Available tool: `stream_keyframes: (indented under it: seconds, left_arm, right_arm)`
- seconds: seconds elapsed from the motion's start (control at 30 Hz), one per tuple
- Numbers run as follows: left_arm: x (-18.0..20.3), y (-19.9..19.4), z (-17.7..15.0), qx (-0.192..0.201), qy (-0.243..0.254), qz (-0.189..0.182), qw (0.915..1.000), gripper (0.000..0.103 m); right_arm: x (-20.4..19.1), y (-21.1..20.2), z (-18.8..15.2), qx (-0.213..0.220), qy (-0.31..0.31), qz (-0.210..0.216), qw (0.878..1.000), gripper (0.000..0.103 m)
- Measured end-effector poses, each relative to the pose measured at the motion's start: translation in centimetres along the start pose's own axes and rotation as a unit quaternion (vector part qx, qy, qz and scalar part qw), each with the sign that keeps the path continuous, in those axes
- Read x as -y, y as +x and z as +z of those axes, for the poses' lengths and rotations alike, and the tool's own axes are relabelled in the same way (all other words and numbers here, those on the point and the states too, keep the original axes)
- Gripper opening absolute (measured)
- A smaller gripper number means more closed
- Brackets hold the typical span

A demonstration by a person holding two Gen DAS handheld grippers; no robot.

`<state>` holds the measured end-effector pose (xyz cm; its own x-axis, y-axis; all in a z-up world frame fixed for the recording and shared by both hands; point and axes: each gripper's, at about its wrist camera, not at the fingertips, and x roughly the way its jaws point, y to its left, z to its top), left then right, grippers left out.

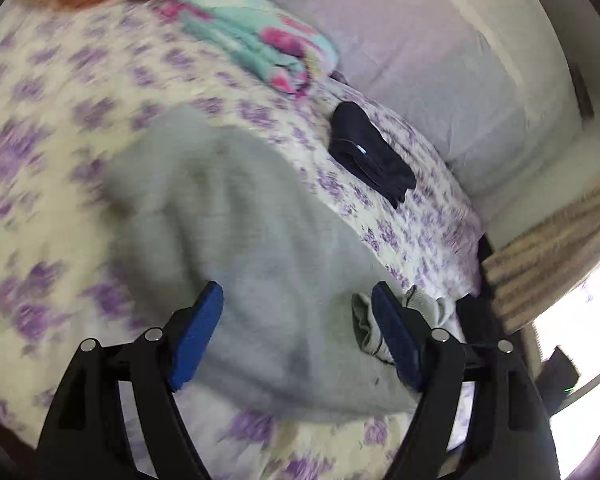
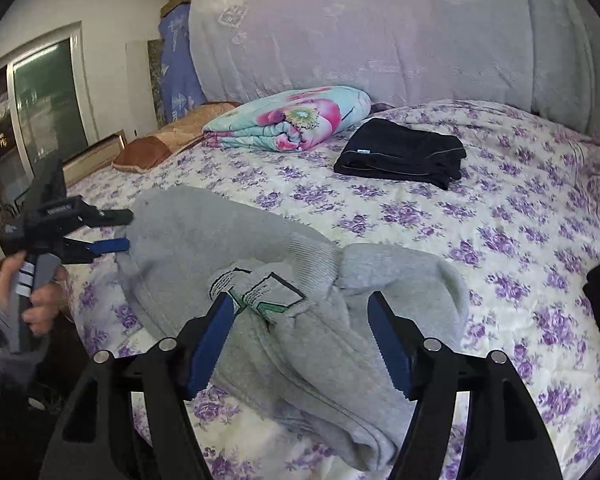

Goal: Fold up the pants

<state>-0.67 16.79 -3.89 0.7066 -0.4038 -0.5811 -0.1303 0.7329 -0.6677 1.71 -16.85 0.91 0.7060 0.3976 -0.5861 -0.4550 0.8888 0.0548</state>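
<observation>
The grey pants (image 2: 284, 280) lie in a folded, rumpled heap on my bed's floral sheet (image 2: 500, 220), near the front edge. They are soft sweatpants of thick fleece, with the ribbed waistband turned up on top and two printed labels (image 2: 260, 290) showing at the middle. One thick fold runs toward me and ends in a rounded edge near the bottom of the right wrist view.

My left hand (image 2: 36, 304) grips its tool by the handle at the left side of the bed, a grey sleeve at the wrist. The left gripper (image 2: 118, 230) points level across at the far left end of the pants, its fingers parted one above the other; whether the tips touch the cloth I cannot tell, since that view from the left is smeared. In the left wrist view the blue pads (image 1: 198, 336) stand wide apart with the grey fabric spread between and below them, not pinched.

My right gripper (image 2: 300, 344) tilts down over the near part of the heap, jaws wide, the labels just beyond its left pad and the cloth lying between the pads unclamped.

Further back sit folded black trousers (image 2: 400, 152) and a rolled floral blanket (image 2: 288, 120).
</observation>
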Motion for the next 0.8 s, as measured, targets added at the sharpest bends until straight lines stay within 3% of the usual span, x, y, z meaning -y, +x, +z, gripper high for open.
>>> stream_keyframes:
  seconds: [0.07,0.13,0.17,0.3,0.47,0.5,0.63,0.73,0.8]
  left_arm:
    - [-2.1,-1.5,-0.1,0.004,-0.031,-0.009,0.9995,0.075]
    - [-3.3,-2.2,-0.3,0.012,-0.043,0.002,0.9990,0.084]
    - [-4.1,-2.2,-0.3,0.015,-0.050,0.009,0.9986,0.085]
    - [-6.8,-0.4,0.8,0.004,-0.095,-0.001,0.9954,0.085]
    - [-7.1,1.8,3.1,0.006,-0.092,-0.011,0.9956,0.085]
    - [-7.3,2.4,3.6,0.005,-0.099,-0.024,0.9948,0.083]
    - [-8.4,3.4,3.8,0.003,-0.126,-0.056,0.9904,0.040]
    - [-8.6,3.0,3.5,0.010,-0.136,-0.074,0.9879,0.032]
    - [-7.5,2.3,3.4,0.022,-0.116,-0.062,0.9910,0.030]
  right_arm:
    - [-1.2,1.7,-0.1,-0.012,-0.016,-0.005,1.000,0.071]
    - [-2.0,3.3,-0.5,-0.032,-0.026,-0.016,0.999,0.078]
    - [-2.0,4.2,-0.8,-0.045,-0.026,-0.030,0.998,0.079]
    - [-1.6,6.1,-2.1,-0.075,-0.008,-0.018,0.997,0.085]
    - [-3.3,6.8,-2.8,-0.075,-0.050,-0.034,0.995,0.100]
    - [-3.5,6.8,-2.9,-0.074,-0.053,-0.038,0.995,0.100]
    - [-3.2,6.3,-2.8,-0.068,-0.042,-0.025,0.996,0.100]
    - [-2.5,5.3,-2.3,-0.055,-0.022,0.003,0.998,0.099]
    - [-2.0,3.9,-1.9,-0.030,-0.005,0.019,0.999,0.099]
